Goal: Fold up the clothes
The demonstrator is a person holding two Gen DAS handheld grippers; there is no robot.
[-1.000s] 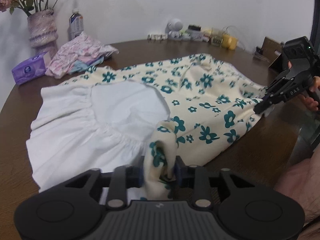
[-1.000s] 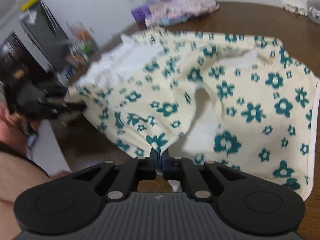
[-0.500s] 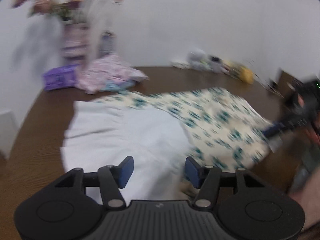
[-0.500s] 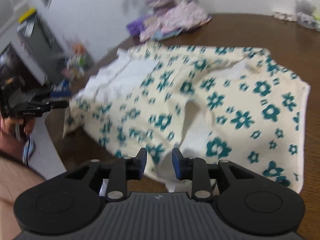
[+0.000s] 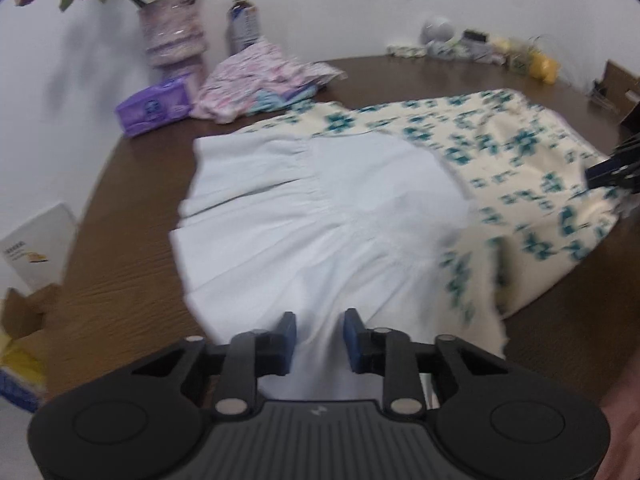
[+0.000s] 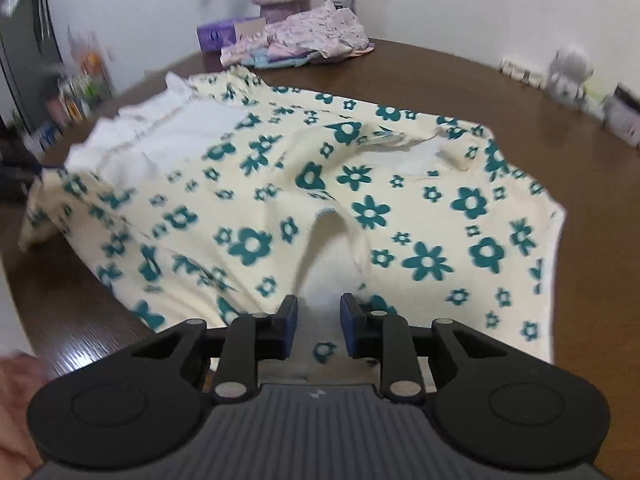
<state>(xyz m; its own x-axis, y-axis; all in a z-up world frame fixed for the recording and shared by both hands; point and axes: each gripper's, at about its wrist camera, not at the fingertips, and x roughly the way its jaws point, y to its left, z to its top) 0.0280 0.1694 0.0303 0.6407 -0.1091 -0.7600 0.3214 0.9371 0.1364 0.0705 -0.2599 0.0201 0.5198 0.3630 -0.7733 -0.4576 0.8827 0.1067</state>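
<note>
Released within the last second: both grips on the floral garment (image 6: 256, 208), now lying spread on the brown table (image 6: 440, 84), white lining (image 5: 320, 216) turned up on one side. Left gripper (image 5: 320, 334) hovering over the lining edge, fingers apart, nothing between them. Right gripper (image 6: 319, 330) likewise parted above the printed hem. Behind, a pink clothes pile (image 5: 260, 76), purple tissue pack (image 5: 154, 106), vase (image 5: 172, 28) and what looks like a bottle (image 5: 242, 22), blurred.
</note>
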